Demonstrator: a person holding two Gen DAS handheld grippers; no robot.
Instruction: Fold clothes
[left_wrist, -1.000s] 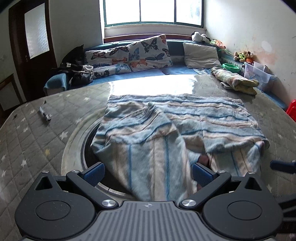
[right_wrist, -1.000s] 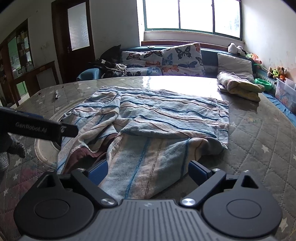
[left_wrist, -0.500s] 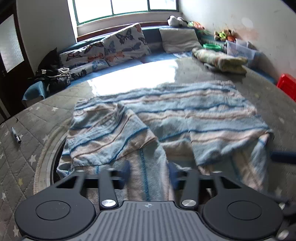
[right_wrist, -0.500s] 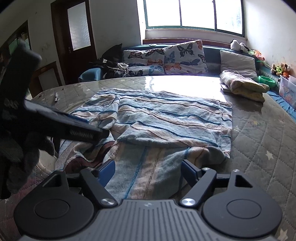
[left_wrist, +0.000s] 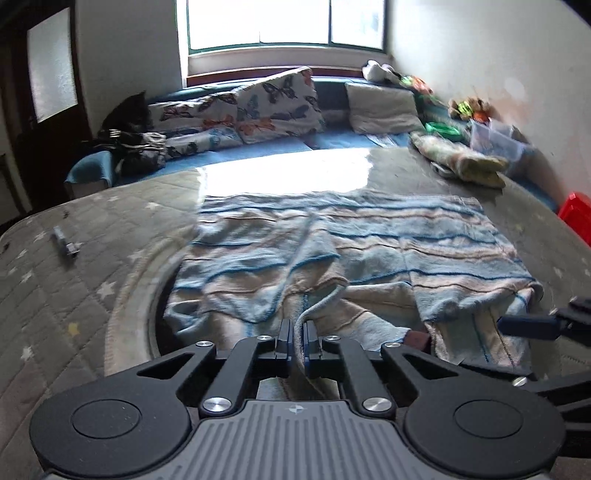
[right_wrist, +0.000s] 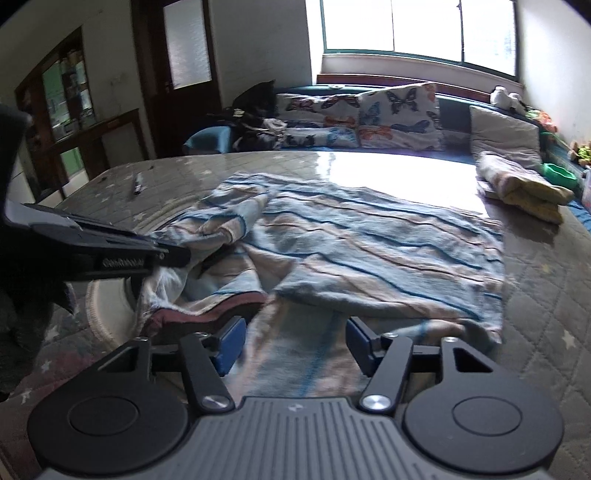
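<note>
A blue and beige striped garment (left_wrist: 354, 251) lies spread on the quilted grey table (left_wrist: 74, 295); it also shows in the right wrist view (right_wrist: 369, 243). My left gripper (left_wrist: 297, 338) is shut on the garment's near edge, with a fold of cloth pinched between its blue pads. It shows from the side in the right wrist view (right_wrist: 173, 254), lifting that edge. My right gripper (right_wrist: 293, 345) is open, its jaws either side of the garment's near right part; one finger (left_wrist: 528, 326) shows in the left wrist view.
A folded yellowish garment (right_wrist: 524, 186) lies at the table's far right. A small pen-like object (left_wrist: 66, 245) lies on the left of the table. Behind are a blue couch with butterfly pillows (left_wrist: 273, 107), a clear bin (left_wrist: 495, 142) and a red crate (left_wrist: 576, 218).
My left gripper has closed from open onto the garment's near edge and lifted it. My right gripper has narrowed a little and stays open over the cloth.
</note>
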